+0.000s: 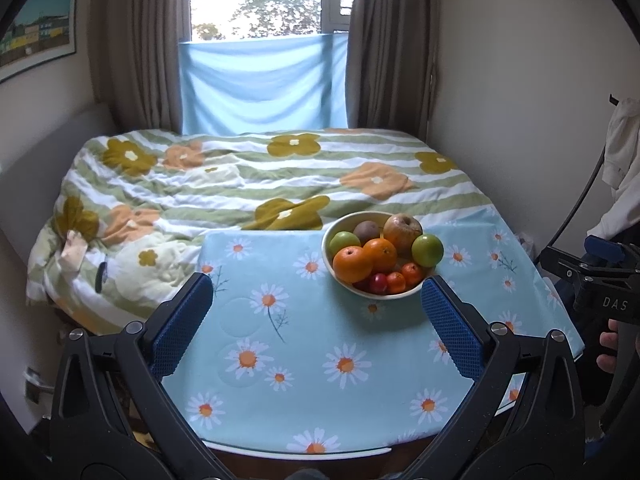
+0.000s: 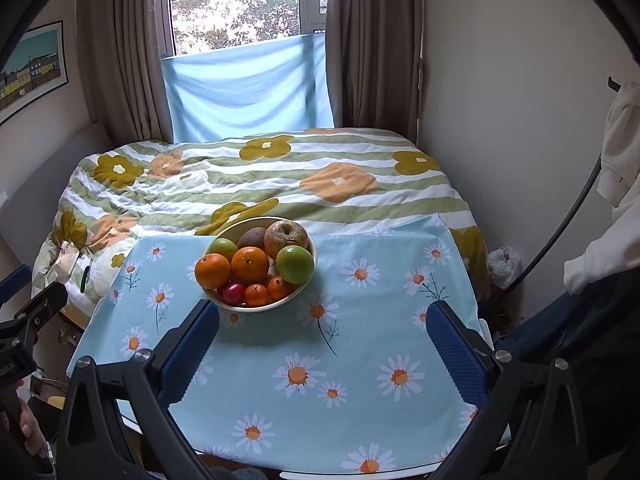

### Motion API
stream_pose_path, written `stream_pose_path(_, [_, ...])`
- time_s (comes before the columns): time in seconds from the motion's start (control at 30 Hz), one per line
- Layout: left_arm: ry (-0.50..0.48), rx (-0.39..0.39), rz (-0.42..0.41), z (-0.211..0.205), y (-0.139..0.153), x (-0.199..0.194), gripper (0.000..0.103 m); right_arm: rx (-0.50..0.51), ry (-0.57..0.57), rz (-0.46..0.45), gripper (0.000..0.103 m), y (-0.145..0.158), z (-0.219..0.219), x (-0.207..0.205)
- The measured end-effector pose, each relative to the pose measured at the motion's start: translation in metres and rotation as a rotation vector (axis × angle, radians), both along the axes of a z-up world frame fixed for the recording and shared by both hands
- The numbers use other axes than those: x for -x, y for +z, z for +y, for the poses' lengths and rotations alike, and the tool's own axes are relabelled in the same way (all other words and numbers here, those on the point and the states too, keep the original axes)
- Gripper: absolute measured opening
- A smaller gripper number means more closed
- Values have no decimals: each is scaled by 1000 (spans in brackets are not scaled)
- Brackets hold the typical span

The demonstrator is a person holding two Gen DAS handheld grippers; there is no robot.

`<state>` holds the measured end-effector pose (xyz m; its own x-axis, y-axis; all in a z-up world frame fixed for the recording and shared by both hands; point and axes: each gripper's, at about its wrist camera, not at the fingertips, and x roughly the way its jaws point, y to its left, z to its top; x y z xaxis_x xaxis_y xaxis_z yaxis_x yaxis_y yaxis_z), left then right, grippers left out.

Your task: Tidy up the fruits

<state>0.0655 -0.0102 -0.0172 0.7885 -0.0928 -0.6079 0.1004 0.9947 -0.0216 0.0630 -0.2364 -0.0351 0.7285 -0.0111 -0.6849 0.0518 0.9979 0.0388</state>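
A white bowl (image 1: 338, 276) (image 2: 256, 307) full of fruit stands at the far side of the daisy-print table (image 1: 320, 344) (image 2: 360, 320). It holds two oranges (image 1: 352, 264) (image 2: 250, 265), two green apples (image 1: 427, 250) (image 2: 295, 264), a brownish apple (image 1: 402, 229) (image 2: 286, 236), a kiwi (image 1: 366, 231), small tangerines (image 2: 256, 295) and a small red fruit (image 2: 234, 293). My left gripper (image 1: 316, 288) is open and empty, short of the bowl. My right gripper (image 2: 322, 316) is open and empty, its left finger near the bowl's front rim.
A bed with a flowered duvet (image 1: 240, 184) (image 2: 280, 176) lies right behind the table. Walls stand close on both sides. A white garment (image 2: 616, 200) hangs at the right. The right gripper's body (image 1: 600, 280) shows at the left view's right edge.
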Motion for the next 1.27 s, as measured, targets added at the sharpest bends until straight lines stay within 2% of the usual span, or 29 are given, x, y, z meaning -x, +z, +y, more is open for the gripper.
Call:
stream_pose_path(0.87, [-4,12,-22,5,5,0,103,3,0,-8,103,3,4,0])
stream_pose_path(1.27, [27,-18,-44,7,7,3,103,4,-1,-9,103,2,4,1])
